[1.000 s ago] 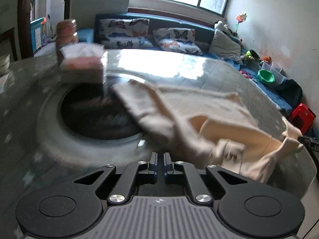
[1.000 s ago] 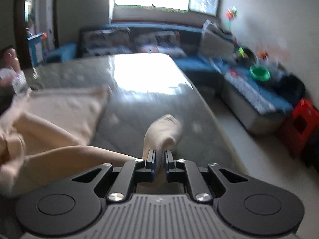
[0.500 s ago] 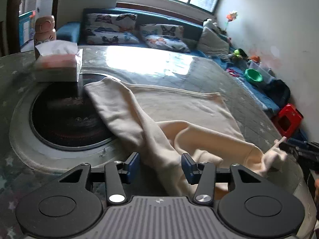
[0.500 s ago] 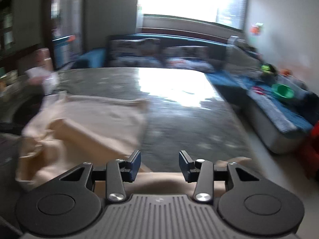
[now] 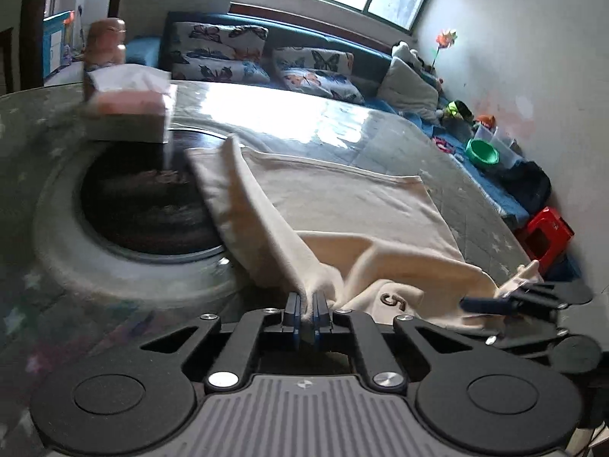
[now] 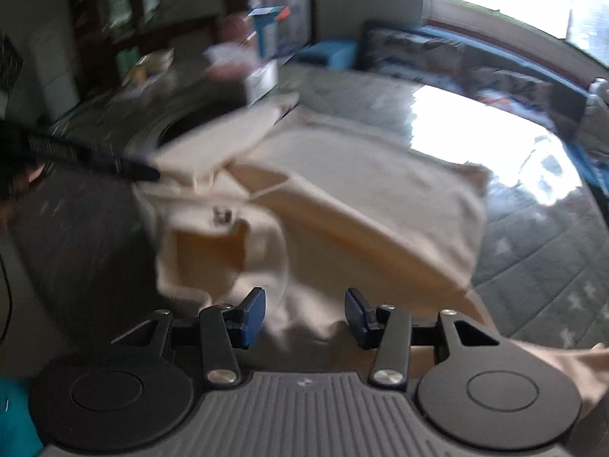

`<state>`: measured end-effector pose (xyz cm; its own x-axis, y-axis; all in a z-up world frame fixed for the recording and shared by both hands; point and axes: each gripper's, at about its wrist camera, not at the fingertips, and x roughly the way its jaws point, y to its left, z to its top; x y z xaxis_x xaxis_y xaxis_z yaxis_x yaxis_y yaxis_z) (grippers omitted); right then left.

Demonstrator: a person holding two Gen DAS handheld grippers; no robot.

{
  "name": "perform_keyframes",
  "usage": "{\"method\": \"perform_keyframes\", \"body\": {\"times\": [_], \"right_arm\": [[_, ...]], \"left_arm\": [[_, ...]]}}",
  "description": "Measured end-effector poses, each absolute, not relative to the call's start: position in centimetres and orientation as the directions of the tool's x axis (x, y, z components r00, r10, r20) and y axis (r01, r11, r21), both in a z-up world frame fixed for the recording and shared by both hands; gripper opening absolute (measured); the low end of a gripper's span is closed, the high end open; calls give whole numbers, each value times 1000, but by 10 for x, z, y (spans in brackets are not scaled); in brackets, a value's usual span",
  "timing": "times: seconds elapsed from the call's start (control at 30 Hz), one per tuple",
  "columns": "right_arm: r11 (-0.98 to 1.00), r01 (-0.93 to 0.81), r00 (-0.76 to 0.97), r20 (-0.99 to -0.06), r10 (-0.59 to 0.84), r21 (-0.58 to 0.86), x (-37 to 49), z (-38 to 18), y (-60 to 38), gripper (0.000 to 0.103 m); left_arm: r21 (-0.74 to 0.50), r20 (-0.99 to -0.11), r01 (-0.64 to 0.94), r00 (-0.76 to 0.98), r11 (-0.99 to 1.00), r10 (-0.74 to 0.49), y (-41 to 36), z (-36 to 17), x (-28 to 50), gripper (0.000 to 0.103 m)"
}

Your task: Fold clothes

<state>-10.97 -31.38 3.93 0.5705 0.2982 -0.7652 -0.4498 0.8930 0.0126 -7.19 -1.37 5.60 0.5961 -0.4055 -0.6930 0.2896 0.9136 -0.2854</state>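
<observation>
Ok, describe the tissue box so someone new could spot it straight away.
Start at the round glass table and its dark centre disc. On the disc's far edge, beyond the cream garment, sits the tissue box: the only boxy thing, pink-topped, white tissue sticking up.

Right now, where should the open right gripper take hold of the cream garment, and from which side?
Probably the bunched near hem of the cream garment, approached straight from the table's near edge: that fold already lies between the right gripper's open fingers, level with the left gripper's pinch.
</observation>
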Motion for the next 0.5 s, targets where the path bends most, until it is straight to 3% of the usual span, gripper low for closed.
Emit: {"method": "perform_keyframes", "body": {"times": [0.2,0.23,0.37,0.5], "right_arm": [[828,-559,459,-823,336,26,-145,40,-309,48],[817,-576,450,-822,349,32,-149,44,-308,48],[795,-604,463,-786,410,59,-155,60,-300,47],[777,-621,441,-772,457,106,-147,58,-282,45]], "left_arm": [[-244,-777,266,522,933,-352,8,30,-102,8],[-242,-794,256,503,936,-343,11,23,-104,12],[-208,-771,290,539,934,-340,6,34,-109,25],[-167,-739,338,578,926,-345,-4,48,-113,30]]}}
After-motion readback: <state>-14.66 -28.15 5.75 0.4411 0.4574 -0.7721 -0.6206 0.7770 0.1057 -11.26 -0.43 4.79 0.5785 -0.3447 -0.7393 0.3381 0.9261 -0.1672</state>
